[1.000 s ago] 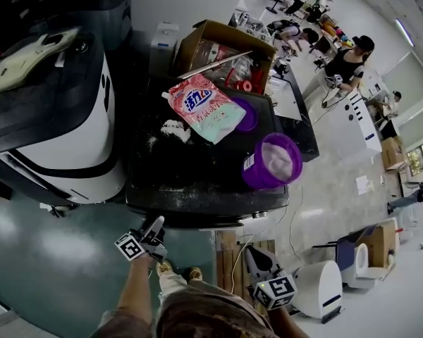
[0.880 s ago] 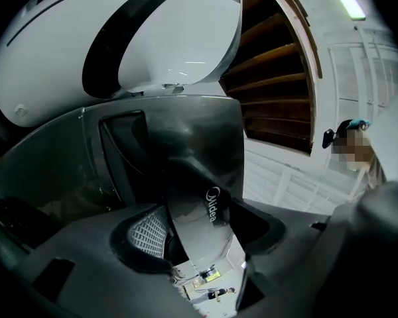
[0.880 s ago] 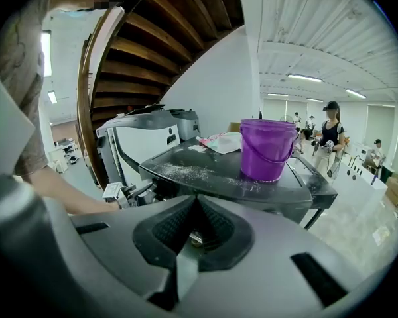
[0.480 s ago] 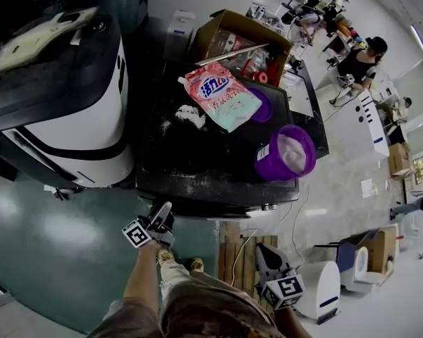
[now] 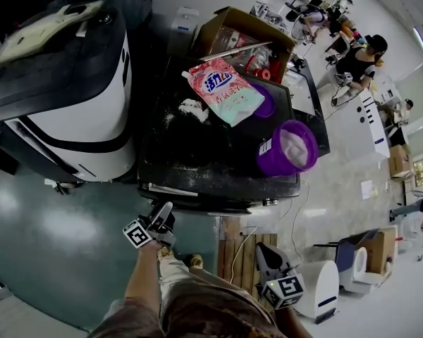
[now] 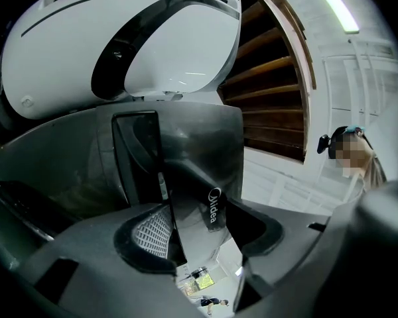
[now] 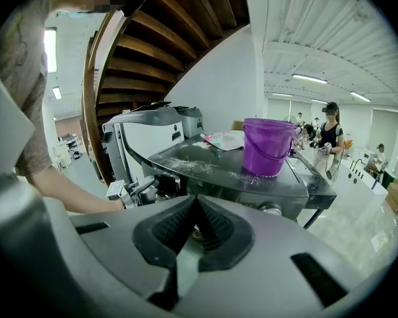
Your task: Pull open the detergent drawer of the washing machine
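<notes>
The washing machine [image 5: 211,157] has a dark, powder-dusted top. Its detergent drawer [image 5: 170,189] sits at the front left corner, and a pale strip shows along its edge. My left gripper [image 5: 161,214] is at that corner. In the left gripper view the drawer's dark front panel [image 6: 186,158] with a brand label lies between the pads. The left gripper [image 6: 202,234] has just been closing and is now shut on that panel. My right gripper [image 5: 262,254] hangs low at the right, away from the machine. Its pads [image 7: 215,227] meet with nothing between them.
A pink detergent bag [image 5: 222,90] and a purple bucket [image 5: 285,148] stand on the machine's top, with a cardboard box [image 5: 243,37] behind them. A large white and black appliance [image 5: 70,111] stands close on the left. A wooden pallet [image 5: 240,248] lies below. People work at the far right.
My left gripper has come closer to the machine's front left corner. A pale strip of the drawer's edge now shows there. The right gripper has stayed where it was.
</notes>
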Demonstrator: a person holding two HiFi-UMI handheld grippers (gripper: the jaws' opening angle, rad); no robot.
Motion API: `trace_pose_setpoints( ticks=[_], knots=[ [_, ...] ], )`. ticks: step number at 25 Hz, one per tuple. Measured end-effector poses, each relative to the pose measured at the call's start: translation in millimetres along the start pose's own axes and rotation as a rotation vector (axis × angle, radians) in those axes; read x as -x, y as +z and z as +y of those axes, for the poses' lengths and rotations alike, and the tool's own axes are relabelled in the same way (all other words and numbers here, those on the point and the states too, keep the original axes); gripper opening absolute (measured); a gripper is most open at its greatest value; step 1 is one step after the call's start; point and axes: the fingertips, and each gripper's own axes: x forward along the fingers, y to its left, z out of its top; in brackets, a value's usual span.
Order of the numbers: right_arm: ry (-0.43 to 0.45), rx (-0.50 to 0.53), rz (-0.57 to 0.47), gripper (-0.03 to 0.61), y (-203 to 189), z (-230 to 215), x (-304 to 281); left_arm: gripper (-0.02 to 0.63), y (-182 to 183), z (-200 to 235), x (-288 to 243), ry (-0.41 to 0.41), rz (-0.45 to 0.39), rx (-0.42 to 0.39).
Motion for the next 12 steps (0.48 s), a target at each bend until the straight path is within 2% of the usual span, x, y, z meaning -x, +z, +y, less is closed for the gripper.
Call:
trace_pose_setpoints(
  ticks=[8, 12],
  knots=[
    [0.019, 0.002, -0.004, 0.005, -4.8, 7.9, 5.6, 0.262, -12.8, -10.6, 23.6, 0.004, 0.012, 0.005],
    [0.034, 0.006, -0.005, 0.005, -7.2, 14.5, 7.3, 0.262, -19.8, -25.6, 31.3, -0.039, 0.009, 0.026]
  ],
)
